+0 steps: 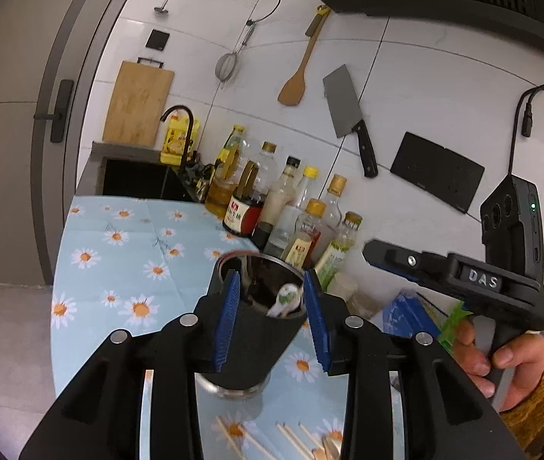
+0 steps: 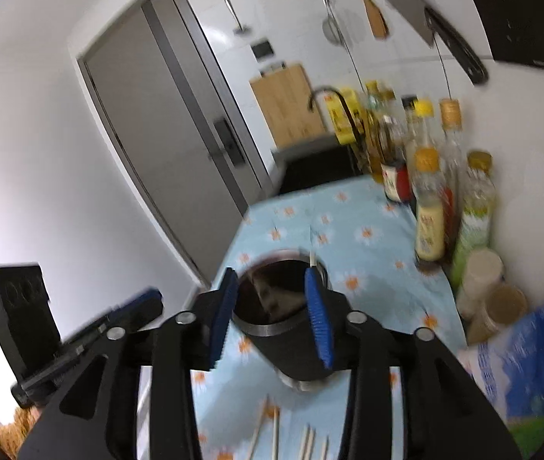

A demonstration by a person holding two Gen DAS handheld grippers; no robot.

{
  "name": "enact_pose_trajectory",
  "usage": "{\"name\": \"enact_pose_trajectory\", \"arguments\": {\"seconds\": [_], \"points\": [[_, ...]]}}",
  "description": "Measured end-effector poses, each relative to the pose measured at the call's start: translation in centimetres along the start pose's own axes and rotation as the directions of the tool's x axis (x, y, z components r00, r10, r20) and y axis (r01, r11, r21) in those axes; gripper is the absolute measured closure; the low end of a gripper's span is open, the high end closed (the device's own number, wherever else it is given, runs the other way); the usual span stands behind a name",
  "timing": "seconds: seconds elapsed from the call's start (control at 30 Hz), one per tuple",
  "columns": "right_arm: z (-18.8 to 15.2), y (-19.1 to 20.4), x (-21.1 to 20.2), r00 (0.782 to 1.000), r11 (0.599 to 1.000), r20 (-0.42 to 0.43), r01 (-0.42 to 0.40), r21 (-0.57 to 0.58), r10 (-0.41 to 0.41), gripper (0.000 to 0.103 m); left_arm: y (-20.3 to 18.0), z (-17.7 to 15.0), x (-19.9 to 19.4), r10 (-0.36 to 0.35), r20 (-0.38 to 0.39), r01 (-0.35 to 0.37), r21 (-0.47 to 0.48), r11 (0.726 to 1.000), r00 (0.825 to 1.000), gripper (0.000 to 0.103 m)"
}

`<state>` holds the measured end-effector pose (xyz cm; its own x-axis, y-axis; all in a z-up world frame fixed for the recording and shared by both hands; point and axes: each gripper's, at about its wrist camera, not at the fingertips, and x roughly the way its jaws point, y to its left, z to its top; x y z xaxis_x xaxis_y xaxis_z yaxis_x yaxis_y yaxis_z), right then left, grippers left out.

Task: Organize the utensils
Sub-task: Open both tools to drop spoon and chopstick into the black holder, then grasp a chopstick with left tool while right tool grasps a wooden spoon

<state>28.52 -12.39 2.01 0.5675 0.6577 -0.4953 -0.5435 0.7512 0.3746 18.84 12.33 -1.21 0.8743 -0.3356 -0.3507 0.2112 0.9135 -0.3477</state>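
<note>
- A dark cup [image 1: 256, 329] is seen standing upright on the daisy cloth [image 1: 118, 237], near the counter's front part, with a metal rim and a metal foot.
- A white spoon [image 1: 285, 301] is already lodged in the cup, leaning against its right wall; that part of the sorting is judged done.
- Several chopsticks [image 1: 291, 441] are left lying loose on the cloth, just in front of the cup; these are judged still to be gathered, so the task is taken as partly done.
- The left gripper [image 1: 272, 318] is held with its blue pads partly apart, and nothing is gripped; the cup shows behind the gap, and whether the pads touch it cannot be told.
- The right gripper [image 2: 272, 318] is likewise half spread and empty in its own blurred view, with the cup seen beyond the gap.
- The right gripper's handle is held by a hand [image 1: 502, 360] in a fuzzy ochre sleeve.
- The cup's body is matt and cylindrical, narrowing slightly downward; its inside is glossy metal.
- The chopsticks are thin, pale wooden sticks; the spoon looks glazed and ceramic.
- The pads are ribbed and rubbery; the cloth is smooth, with faint creases.
- Bottles [image 1: 295, 211] of glass and plastic are ranged along the tiled wall.
</note>
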Motion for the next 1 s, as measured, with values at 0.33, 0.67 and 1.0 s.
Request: {"name": "enact_pose_trajectory", "arguments": {"seconds": [0.33, 0.67, 1.0], "points": [[-6.4, -0.4, 3.1, 0.848, 0.974, -0.497, 0.224, 0.017, -0.187, 0.061, -0.8, -4.1, -1.3, -0.012, -0.149, 0.006, -0.037, 0.999, 0.989, 0.070], [-12.2, -1.8, 6.0, 0.672, 0.946, -0.705, 0.323, 0.003, -0.227, 0.061, -0.1, -9.6, -0.9, -0.017, -0.290, -0.017, -0.112, 0.994, 0.957, 0.070], [-15.2, -3.4, 8.2, 0.570, 0.913, -0.797, 0.404, 0.061, -0.199, 0.068, 1.1, -13.2, -0.7, -0.036, -0.367, -0.033, -0.182, 0.983, 0.930, 0.070]]}}
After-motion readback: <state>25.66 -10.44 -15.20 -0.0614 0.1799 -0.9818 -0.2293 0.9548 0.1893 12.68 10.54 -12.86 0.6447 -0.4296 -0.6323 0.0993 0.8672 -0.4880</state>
